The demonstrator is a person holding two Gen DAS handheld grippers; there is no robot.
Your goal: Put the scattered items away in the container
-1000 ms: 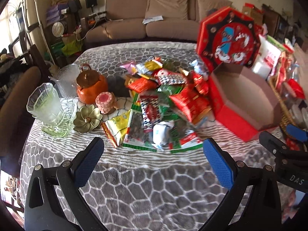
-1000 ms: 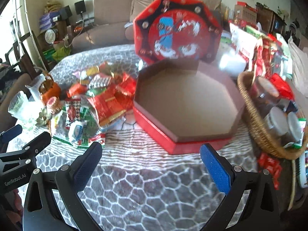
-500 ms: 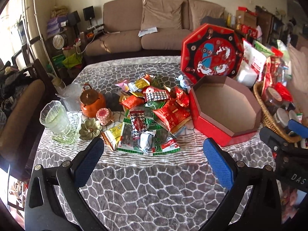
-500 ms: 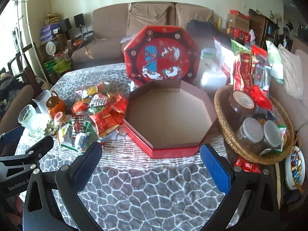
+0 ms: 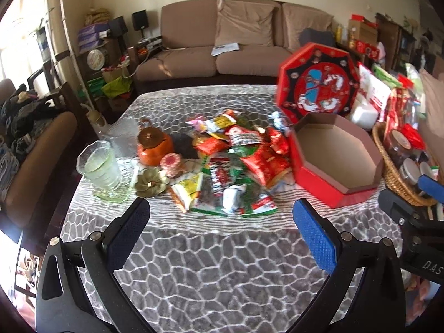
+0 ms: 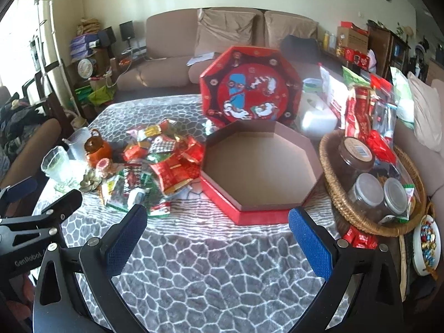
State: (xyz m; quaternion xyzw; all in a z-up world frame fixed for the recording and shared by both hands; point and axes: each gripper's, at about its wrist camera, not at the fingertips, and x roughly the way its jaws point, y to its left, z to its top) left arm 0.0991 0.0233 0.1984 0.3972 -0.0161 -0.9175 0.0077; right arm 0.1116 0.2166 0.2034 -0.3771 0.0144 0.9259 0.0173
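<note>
Your left tongs (image 5: 222,222) are spread wide with nothing between the blue pads, hovering above the near edge of the table (image 5: 216,272), which is covered in a grey cloth with a pale web pattern. Your right tongs (image 6: 217,231) are just as wide apart and hold nothing, also above the near edge.

The pile of snack packets (image 5: 236,163) lies around the middle of the table, a loose heap of red, green and yellow wrappers overlapping one another. Its right side reaches up to the wall of the red octagonal box (image 6: 258,213), which sits open toward the right edge with a bare brown interior. The box lid (image 6: 251,86) stands tilted on edge behind it, patterned face toward you.

Toward the left edge stand a green glass cup (image 5: 101,172), an orange teapot (image 5: 154,145) and a brass flower dish (image 5: 151,184), close together. At the right edge a wicker basket (image 6: 344,202) holds jars, just beside the box.
</note>
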